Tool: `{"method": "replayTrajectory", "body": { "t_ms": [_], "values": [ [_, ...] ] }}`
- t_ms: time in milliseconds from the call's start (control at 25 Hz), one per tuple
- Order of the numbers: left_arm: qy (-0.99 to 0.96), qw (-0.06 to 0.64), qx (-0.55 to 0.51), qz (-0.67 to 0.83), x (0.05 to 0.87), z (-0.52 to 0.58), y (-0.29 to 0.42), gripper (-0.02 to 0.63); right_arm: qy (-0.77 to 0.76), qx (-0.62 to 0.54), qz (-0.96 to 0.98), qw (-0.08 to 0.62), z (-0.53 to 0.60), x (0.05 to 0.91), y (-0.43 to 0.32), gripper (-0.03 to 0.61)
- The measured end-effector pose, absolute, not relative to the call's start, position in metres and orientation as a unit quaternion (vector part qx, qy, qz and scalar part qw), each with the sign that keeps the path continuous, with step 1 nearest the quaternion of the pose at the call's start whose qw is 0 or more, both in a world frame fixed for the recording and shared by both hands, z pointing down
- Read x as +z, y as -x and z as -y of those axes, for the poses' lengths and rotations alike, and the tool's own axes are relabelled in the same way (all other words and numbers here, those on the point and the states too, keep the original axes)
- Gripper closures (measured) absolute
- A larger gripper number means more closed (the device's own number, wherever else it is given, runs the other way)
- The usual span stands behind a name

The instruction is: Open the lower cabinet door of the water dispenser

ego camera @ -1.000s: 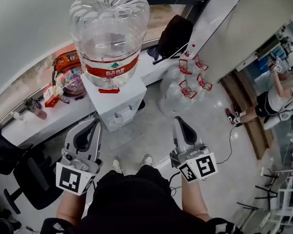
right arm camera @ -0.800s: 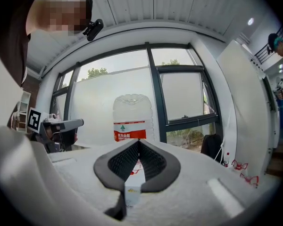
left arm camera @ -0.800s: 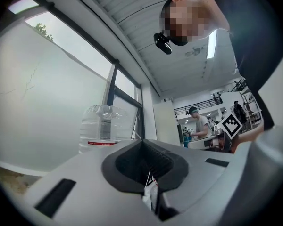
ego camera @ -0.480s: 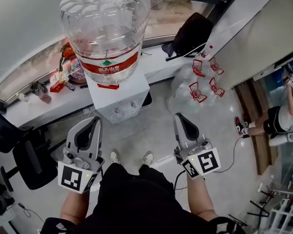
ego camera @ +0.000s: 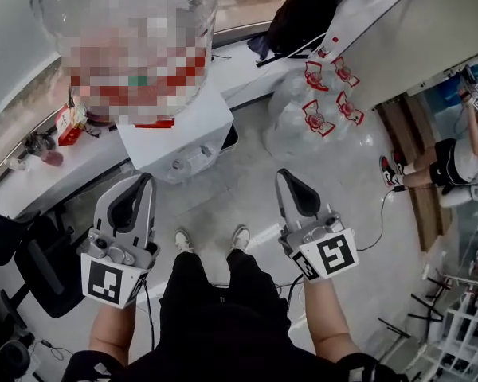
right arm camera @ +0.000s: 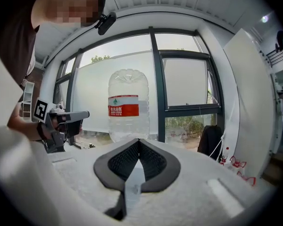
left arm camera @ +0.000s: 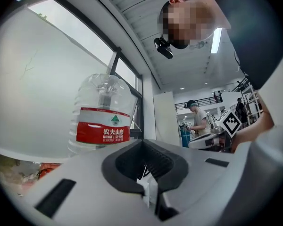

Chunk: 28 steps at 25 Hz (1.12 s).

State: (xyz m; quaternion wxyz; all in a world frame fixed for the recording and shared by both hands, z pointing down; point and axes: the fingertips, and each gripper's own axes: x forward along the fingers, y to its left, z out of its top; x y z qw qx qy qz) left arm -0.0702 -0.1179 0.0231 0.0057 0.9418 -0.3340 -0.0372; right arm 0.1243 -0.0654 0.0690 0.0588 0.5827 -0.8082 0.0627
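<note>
Grey floor (ego camera: 243, 201): one water dispenser (ego camera: 183, 140), left tongs (ego camera: 146, 178) and right tongs (ego camera: 283, 173) (both closed, empty).

Clear plastic bottle (right arm camera: 128, 105); dispenser (ego camera: 179, 134) glossy white, seemingly plastic

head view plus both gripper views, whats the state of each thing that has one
left gripper, shut, nothing between the jaws
right gripper, shut, nothing between the jaws
water bottle, upside down on the dispenser
water dispenser, standing upright, lower door not in view
</note>
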Motion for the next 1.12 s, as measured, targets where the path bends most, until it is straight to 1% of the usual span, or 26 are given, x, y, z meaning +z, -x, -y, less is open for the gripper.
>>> {"method": "replayTrajectory", "body": {
  "t_ms": [160,360,720,960,1120],
  "values": [
    [-0.937,0.008,-0.030,0.347,0.064,0.113,0.066,0.604,-0.566,0.064,0.820,0.061,0.070,0.112,-0.127,0.575],
    [-0.928,0.009,-0.019,0.372,0.120,0.109,0.068,0.604,-0.548,0.061,0.833,0.049,0.087,0.168,-0.134,0.575],
    [-0.911,-0.034,-0.052,0.407,0.204,0.112,0.068,0.604,-0.516,0.030,0.855,0.041,0.119,0.282,-0.146,0.575],
    [-0.891,-0.051,-0.062,0.446,0.268,0.114,0.103,0.604,-0.497,0.042,0.866,0.039,0.129,0.371,-0.135,0.575],
    [-0.870,-0.078,-0.064,0.482,0.316,0.114,0.134,0.604,-0.477,0.027,0.878,0.011,0.132,0.408,-0.125,0.575]
  ]
}}
